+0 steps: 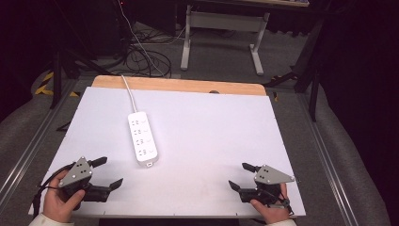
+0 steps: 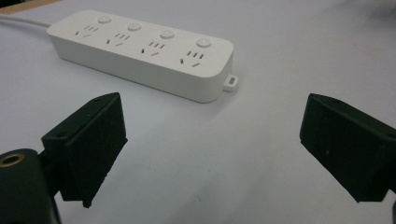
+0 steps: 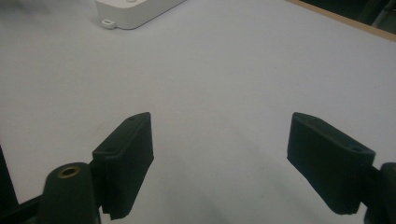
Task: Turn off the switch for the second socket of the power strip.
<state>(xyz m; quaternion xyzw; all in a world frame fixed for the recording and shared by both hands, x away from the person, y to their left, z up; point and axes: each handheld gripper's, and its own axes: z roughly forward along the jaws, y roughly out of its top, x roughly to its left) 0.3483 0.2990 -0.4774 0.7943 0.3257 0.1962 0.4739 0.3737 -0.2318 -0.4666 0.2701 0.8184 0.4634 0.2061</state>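
1. Firstly, my left gripper (image 1: pixel 107 172): held in my left hand (image 1: pixel 59 200) at the near left corner of the table (image 1: pixel 211 122), jaws spread wide with nothing between them, grey three-cornered plate on top.
2. My right gripper (image 1: pixel 241 176): held in my right hand (image 1: pixel 270 209) at the near right corner, jaws likewise spread wide and empty, pointing toward the left gripper.
3. One white power strip (image 1: pixel 142 138): lies flat on the white table surface, left of centre, four sockets each with a round button, small mounting tab at its near end. It sits just beyond my left gripper, apart from both grippers.
4. One white cable (image 1: pixel 128 92): runs from the strip's far end over the wooden back edge of the table.
5. Dark cables (image 1: pixel 141 59): tangled on the floor beyond the table.
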